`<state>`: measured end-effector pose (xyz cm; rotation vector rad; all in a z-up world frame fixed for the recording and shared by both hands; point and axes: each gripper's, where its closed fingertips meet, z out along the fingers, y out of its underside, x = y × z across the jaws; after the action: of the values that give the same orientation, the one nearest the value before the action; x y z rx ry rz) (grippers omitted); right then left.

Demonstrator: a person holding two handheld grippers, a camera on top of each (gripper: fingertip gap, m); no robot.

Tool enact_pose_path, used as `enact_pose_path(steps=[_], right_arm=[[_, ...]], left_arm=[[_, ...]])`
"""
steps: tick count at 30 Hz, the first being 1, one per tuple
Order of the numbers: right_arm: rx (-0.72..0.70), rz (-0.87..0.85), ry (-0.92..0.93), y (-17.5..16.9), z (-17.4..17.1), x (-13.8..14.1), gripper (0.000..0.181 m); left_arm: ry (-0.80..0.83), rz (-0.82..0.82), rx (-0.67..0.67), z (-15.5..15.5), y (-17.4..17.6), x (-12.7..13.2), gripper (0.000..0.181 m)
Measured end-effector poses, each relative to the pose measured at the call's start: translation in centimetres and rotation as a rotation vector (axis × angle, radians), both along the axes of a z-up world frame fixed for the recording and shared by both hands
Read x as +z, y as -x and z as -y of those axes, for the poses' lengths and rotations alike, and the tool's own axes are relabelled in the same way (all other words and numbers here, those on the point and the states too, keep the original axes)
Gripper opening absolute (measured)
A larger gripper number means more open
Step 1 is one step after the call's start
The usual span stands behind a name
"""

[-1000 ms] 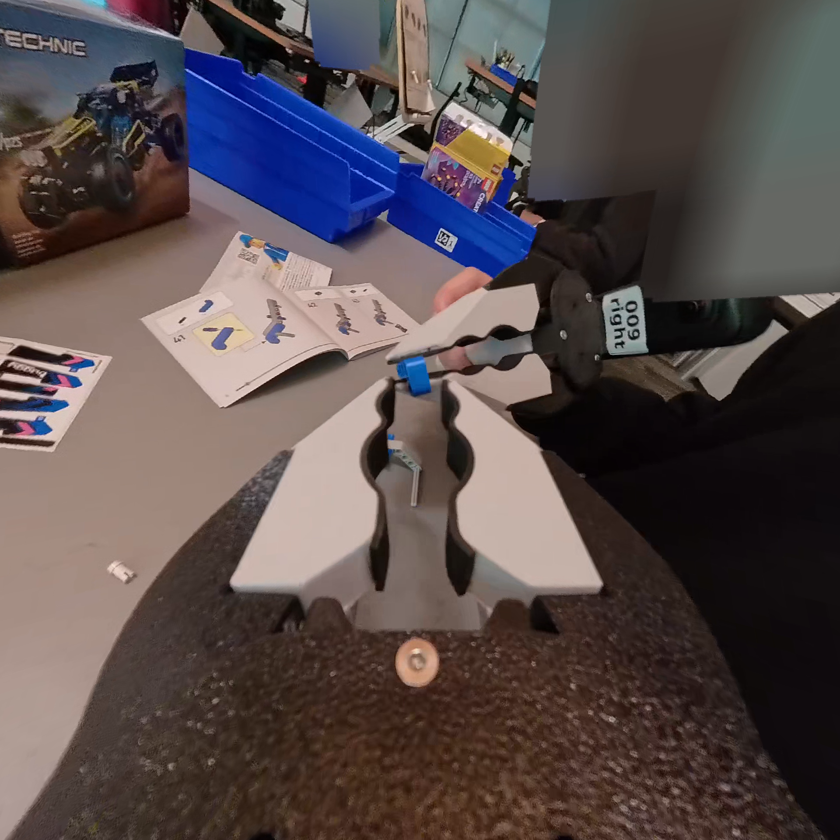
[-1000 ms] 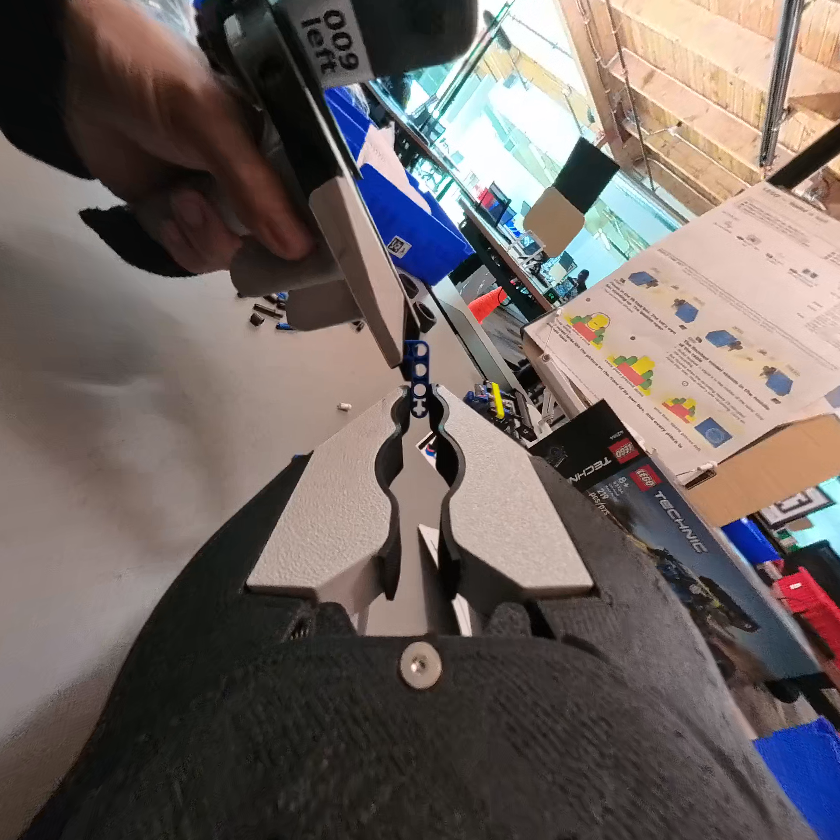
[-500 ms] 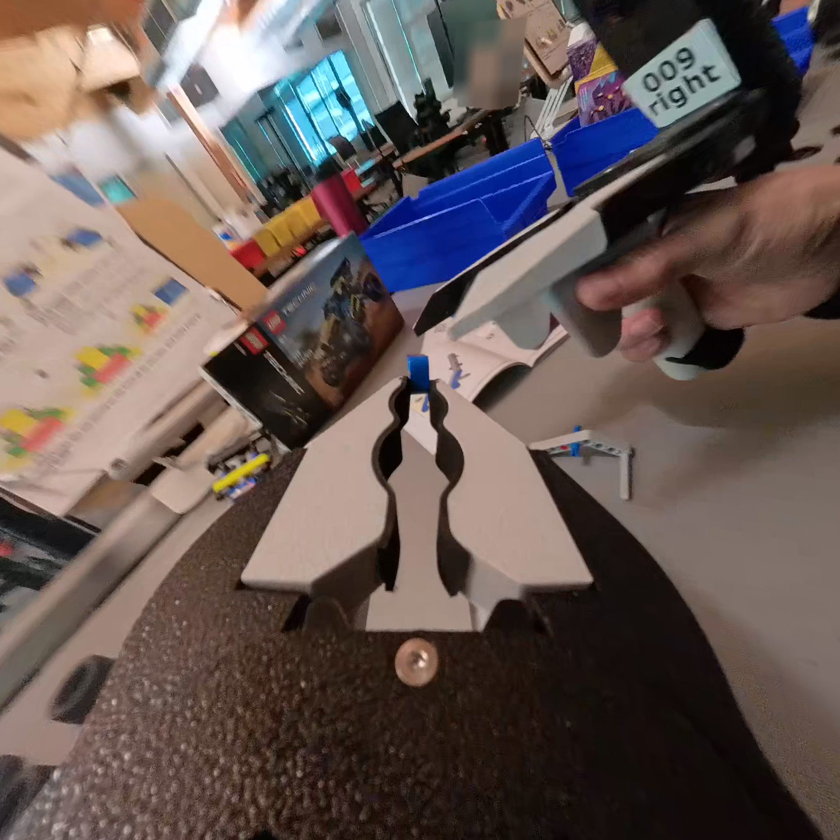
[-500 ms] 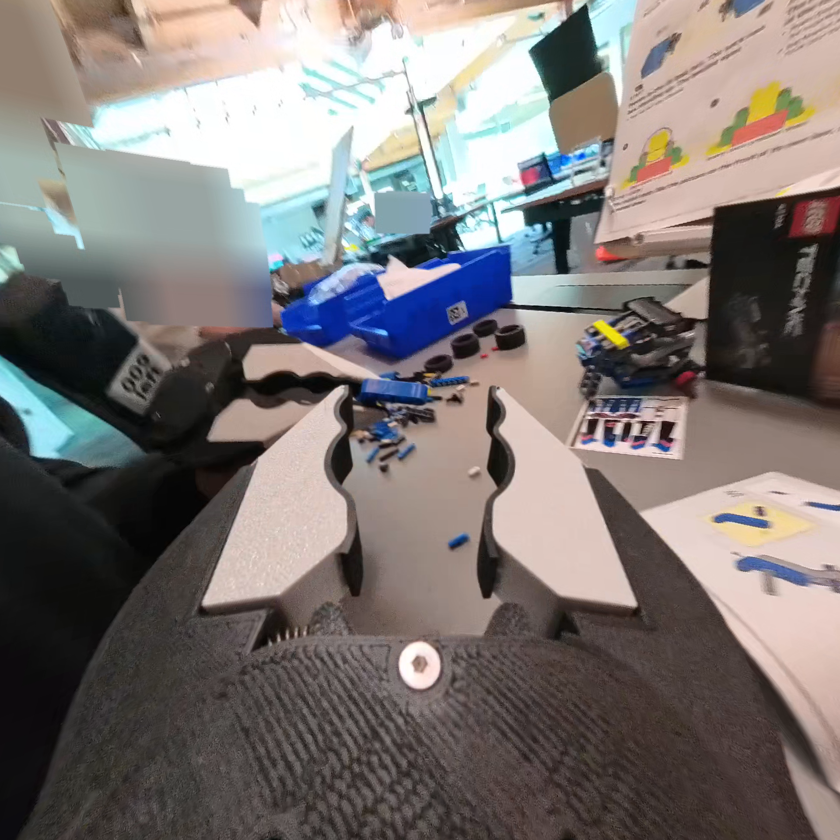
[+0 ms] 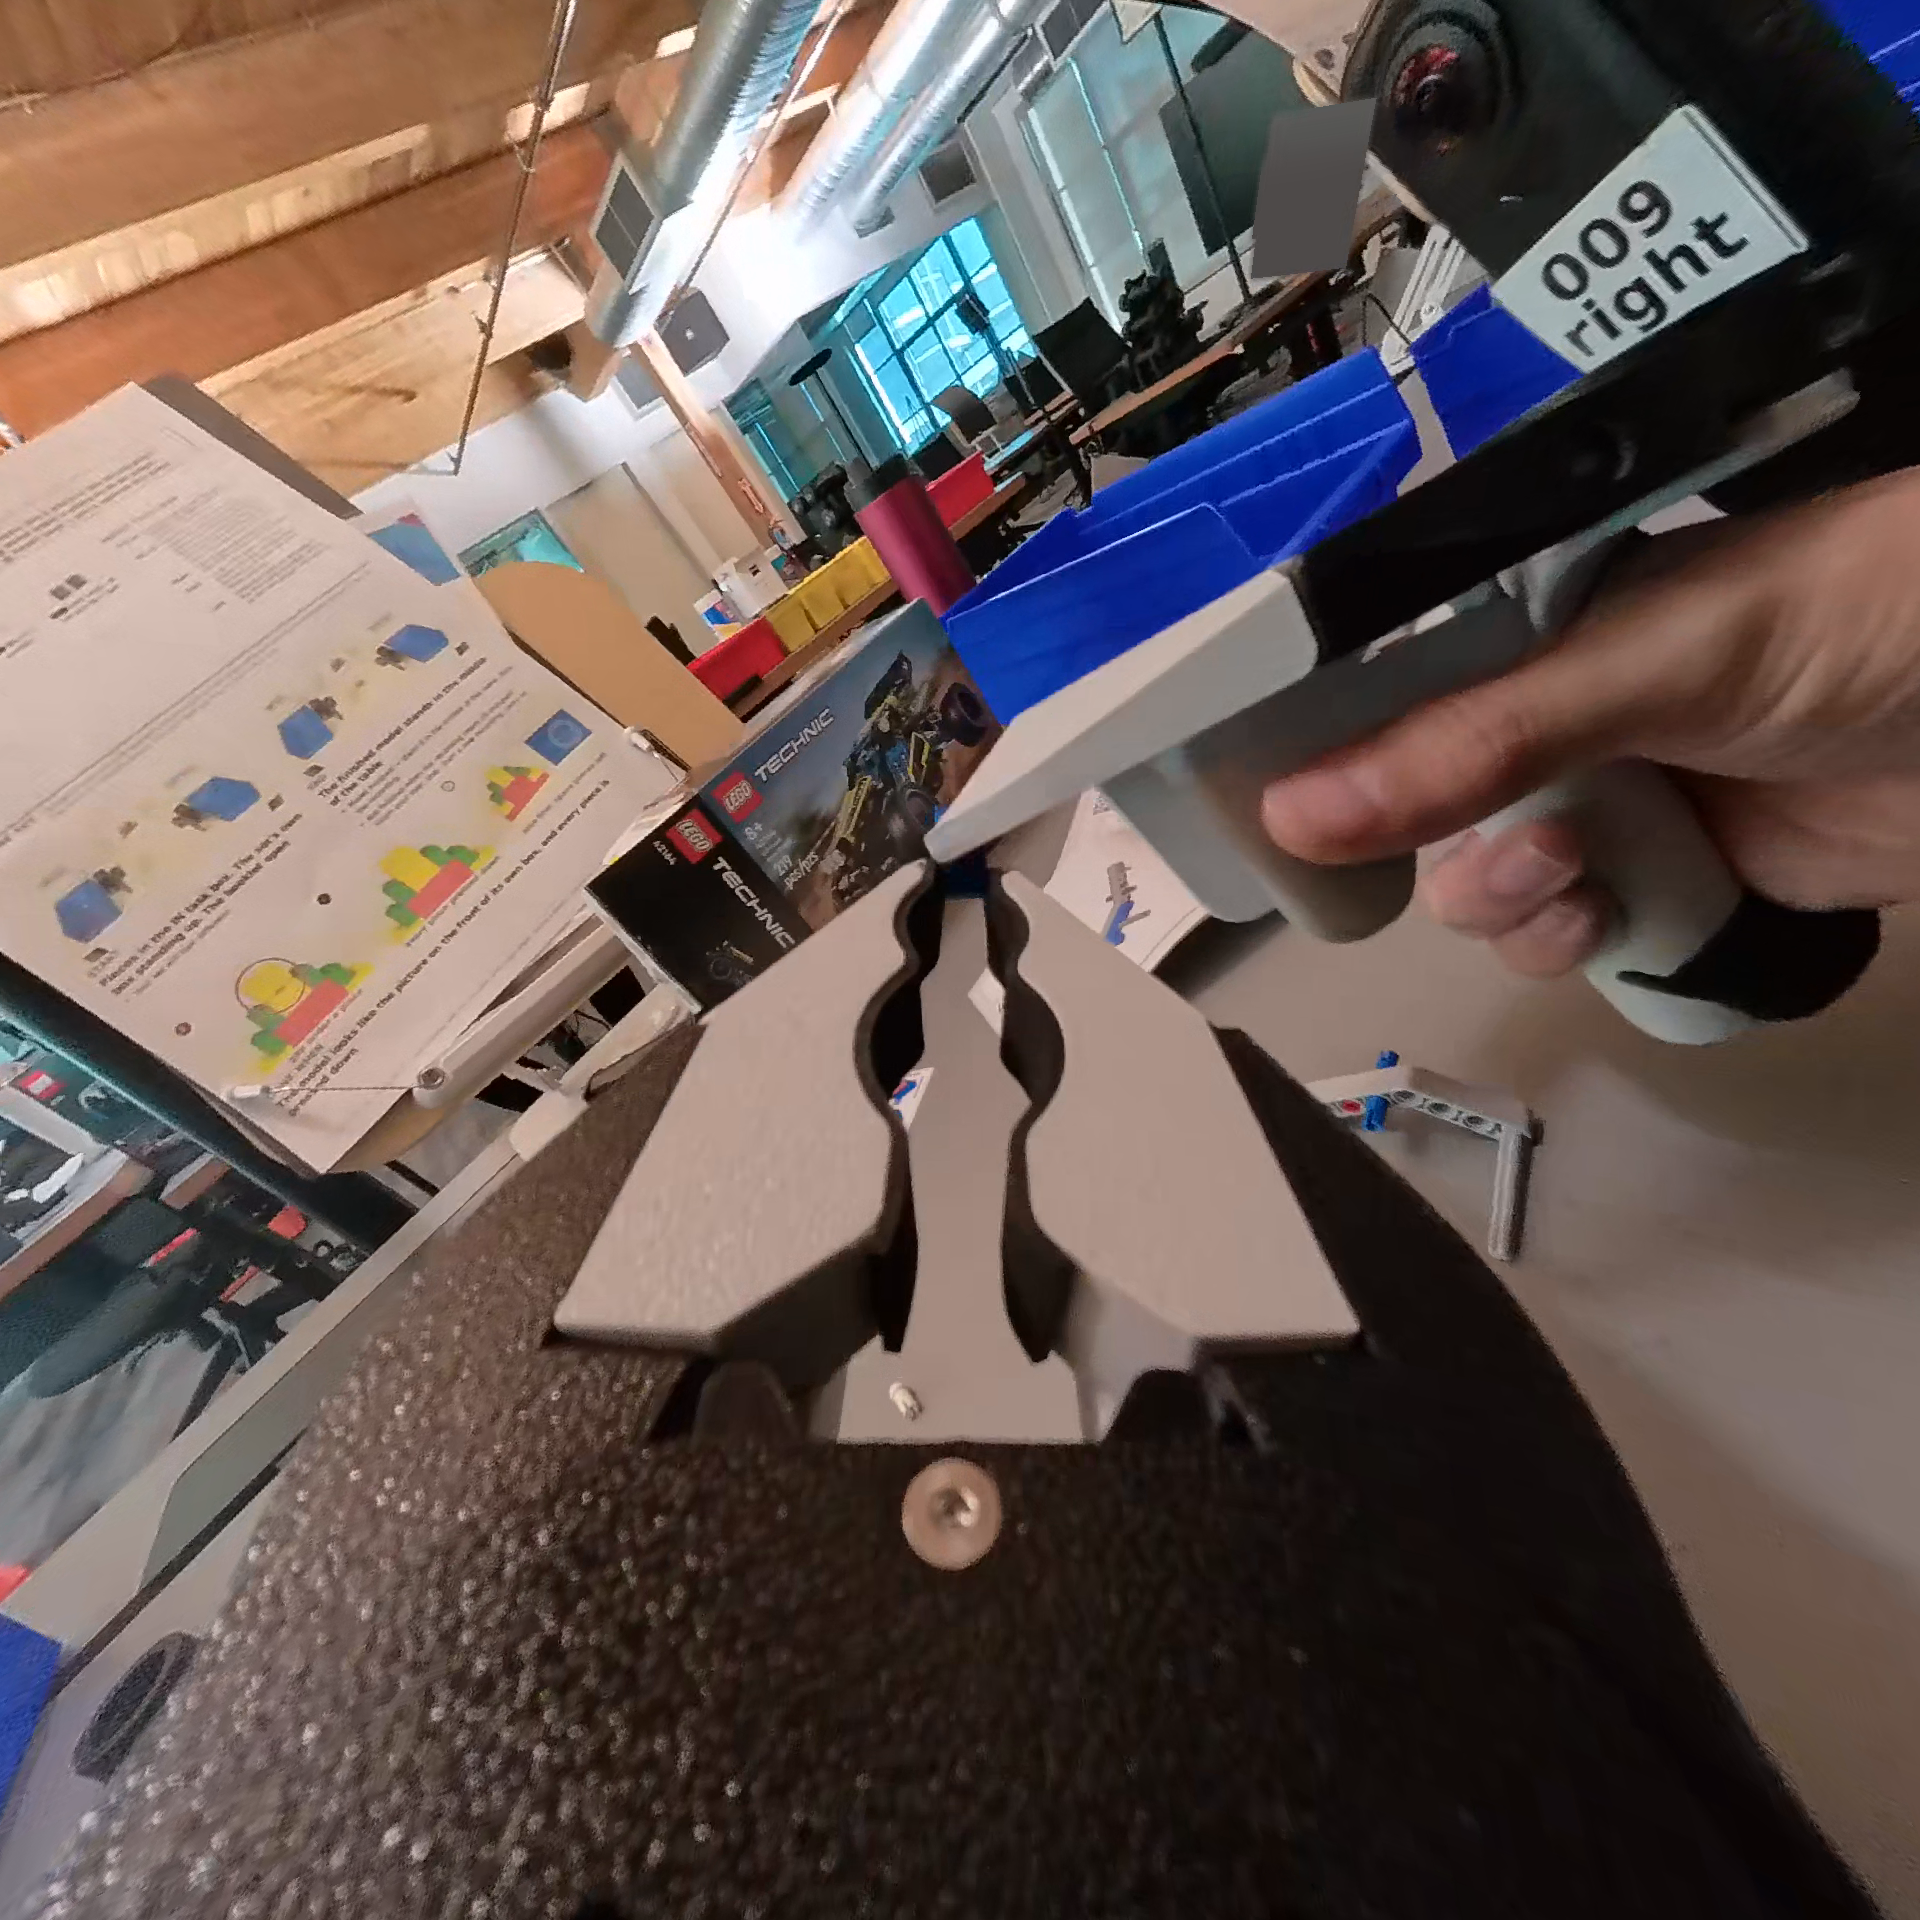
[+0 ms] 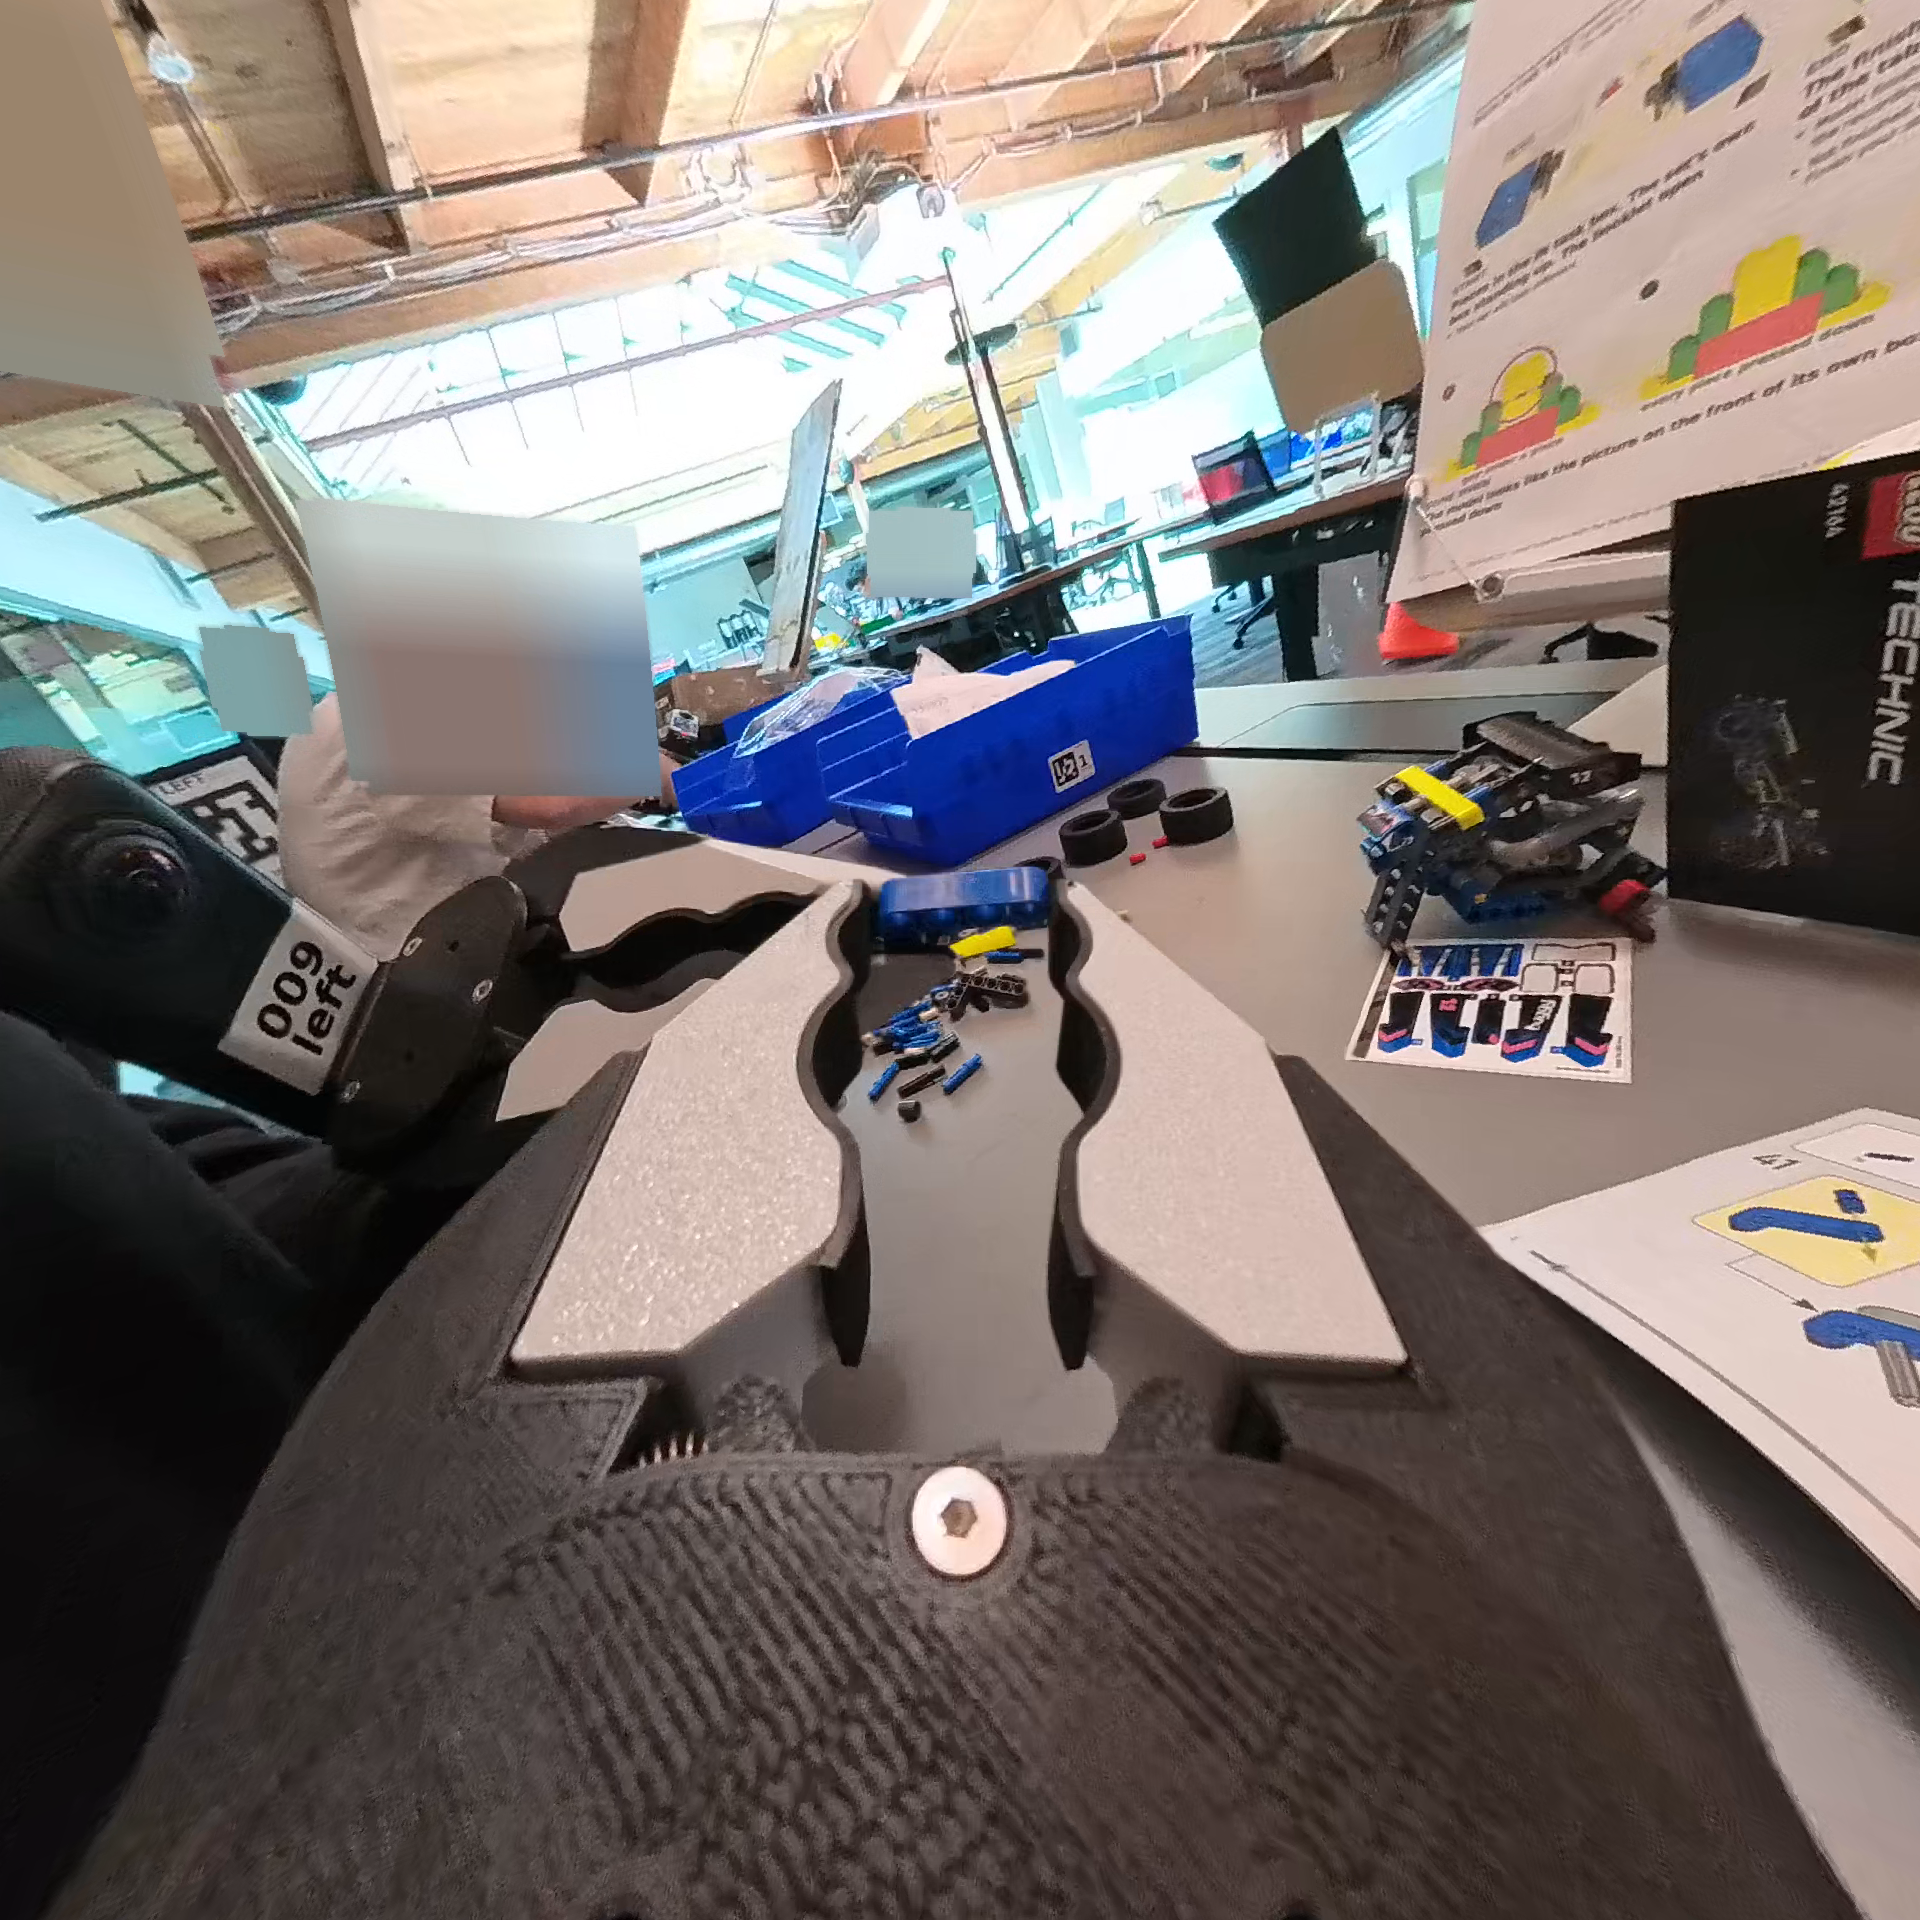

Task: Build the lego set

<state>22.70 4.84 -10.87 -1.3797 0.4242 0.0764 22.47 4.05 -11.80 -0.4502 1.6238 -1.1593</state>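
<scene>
A small blue piece (image 5: 964, 879) sits pinched at the tips of the left claw (image 5: 966, 891), raised above the worktop (image 5: 1714, 1299). The right claw (image 6: 951, 904) stands apart and empty, facing loose blue pins (image 6: 920, 1039). A grey angled beam assembly (image 5: 1455, 1132) lies on the worktop beside the open instruction booklet (image 6: 1766, 1278).

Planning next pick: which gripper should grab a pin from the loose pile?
Right, probably. The right gripper is open and points at the loose pins. The left gripper is shut on a blue piece.
</scene>
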Motion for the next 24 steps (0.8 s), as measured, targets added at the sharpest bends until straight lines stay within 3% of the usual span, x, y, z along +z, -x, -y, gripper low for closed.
enact_pose_path(steps=[5, 8, 10, 13, 16, 24], right_arm=[[-0.015, 0.057, 0.053, -0.2, 0.2, -0.4, 0.030], [-0.044, 0.107, 0.183, -1.5, 2.0, -1.1, 0.030], [0.026, 0.090, 0.276, -1.3, 3.5, -2.0, 0.031], [0.111, 0.096, 0.415, -0.6, 4.9, -4.0, 0.030], [0.168, 0.093, 0.481, 0.2, 5.1, -5.3, 0.031], [0.208, 0.034, 0.453, 1.3, 6.0, -5.6, 0.030]], left_arm=[[0.008, -0.044, -0.036, 0.3, 0.0, -0.5, 0.005], [0.033, -0.178, -0.223, 0.1, 0.5, -1.4, 0.006], [0.013, -0.344, -0.374, -1.2, 1.0, -2.7, 0.008], [-0.190, -0.623, -0.568, -3.1, 2.0, -6.7, 0.018], [-0.510, -0.663, -0.698, -4.3, 1.5, -9.9, 0.019], [-0.716, -0.772, -1.018, -2.7, 0.3, -11.3, 0.021]])
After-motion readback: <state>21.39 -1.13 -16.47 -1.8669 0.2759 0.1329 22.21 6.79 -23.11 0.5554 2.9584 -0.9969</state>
